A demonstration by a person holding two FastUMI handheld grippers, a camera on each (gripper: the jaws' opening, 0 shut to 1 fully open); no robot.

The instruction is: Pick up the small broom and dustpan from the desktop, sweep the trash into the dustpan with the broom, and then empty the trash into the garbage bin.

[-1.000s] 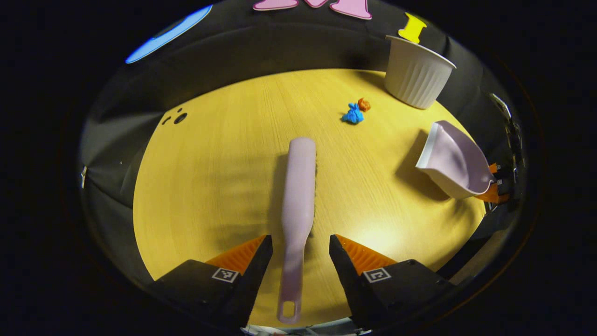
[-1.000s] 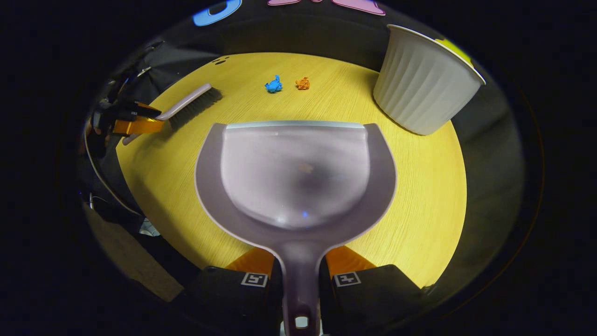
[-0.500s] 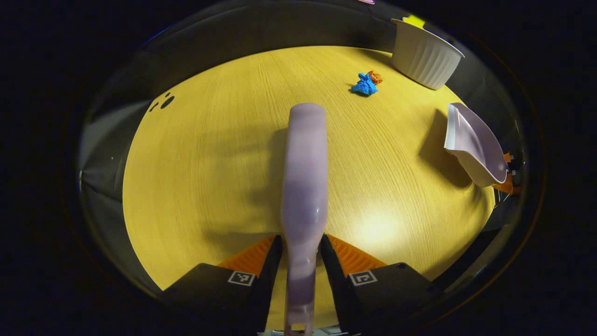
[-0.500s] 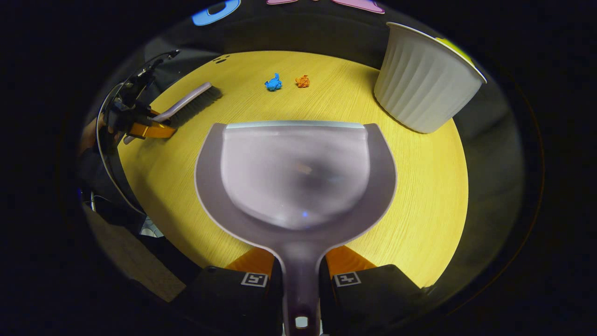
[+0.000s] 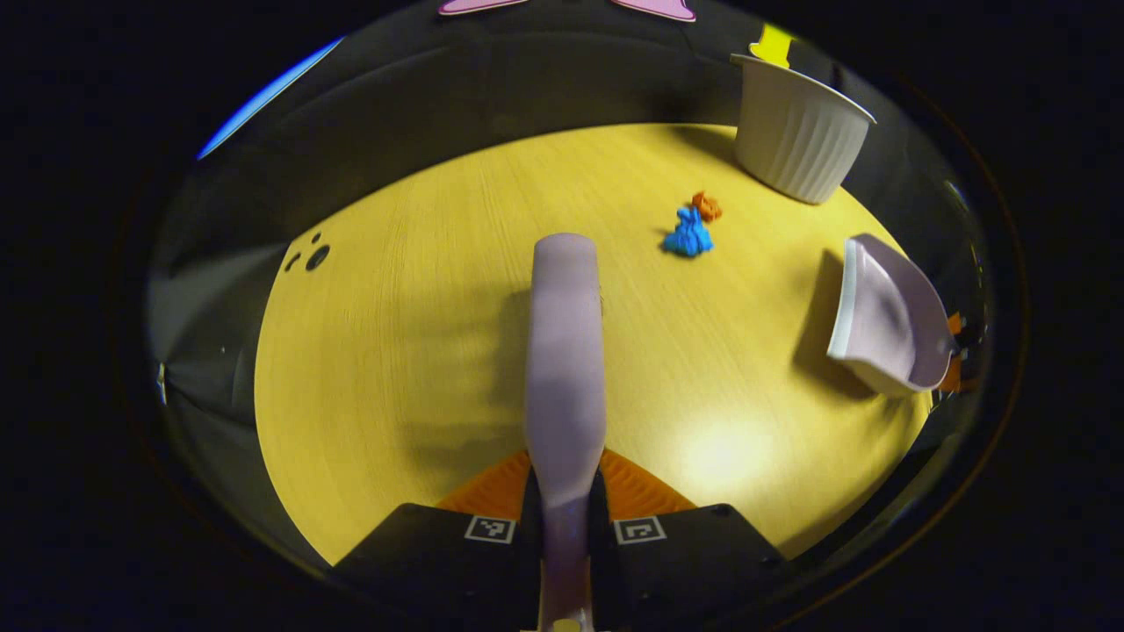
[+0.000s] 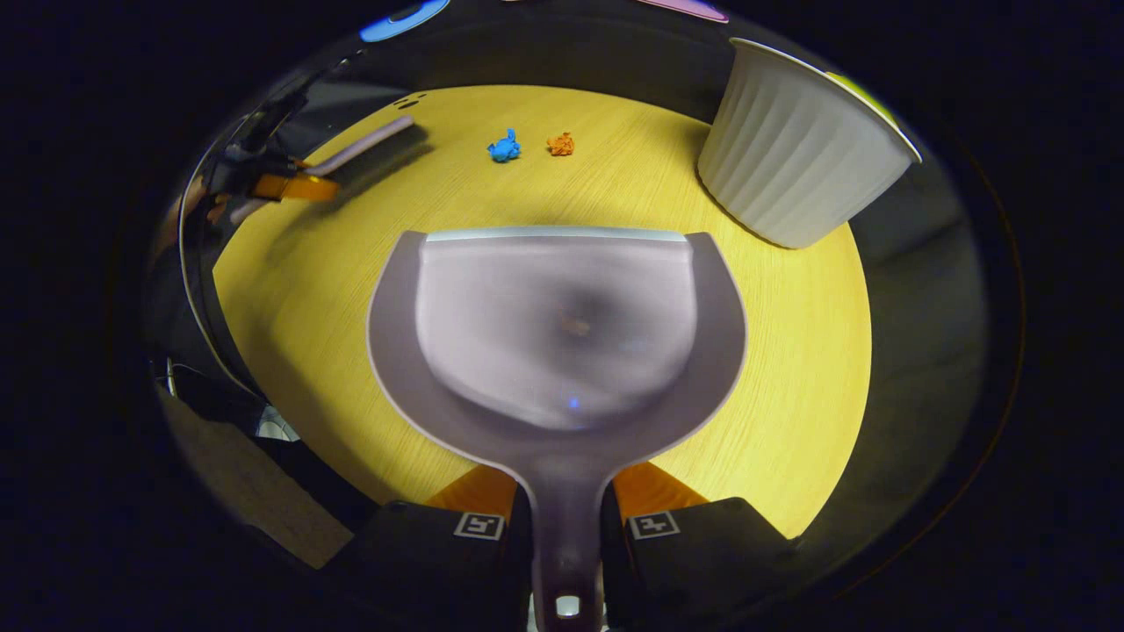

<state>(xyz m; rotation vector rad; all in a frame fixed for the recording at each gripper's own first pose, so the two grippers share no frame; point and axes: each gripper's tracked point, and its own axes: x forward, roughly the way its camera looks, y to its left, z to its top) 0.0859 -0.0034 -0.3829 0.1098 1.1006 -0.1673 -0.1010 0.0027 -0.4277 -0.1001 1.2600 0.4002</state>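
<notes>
Counting across both views: 1 broom (image 5: 566, 351), 1 dustpan (image 6: 556, 329), 2 paper scraps, 1 bin, 2 grippers, all over a round yellow wooden desktop (image 5: 395, 351). Left gripper (image 5: 565, 505) pinching broom handle between both orange fingers, lilac back of broom pointing fwd. Right gripper (image 6: 565, 505) clamped on dustpan handle, pan mouth facing fwd, pan covering desktop centre in right gripper view. Blue scrap (image 5: 688, 235) touching orange scrap (image 5: 706, 206) in left gripper view; slightly apart in right gripper view, far side of desktop. White ribbed garbage bin (image 6: 795, 154) upright at far right edge, near scraps. Small dark holes (image 5: 312, 256) at desktop's left. Cables (image 6: 189, 263) by left gripper's rig in right gripper view.
</notes>
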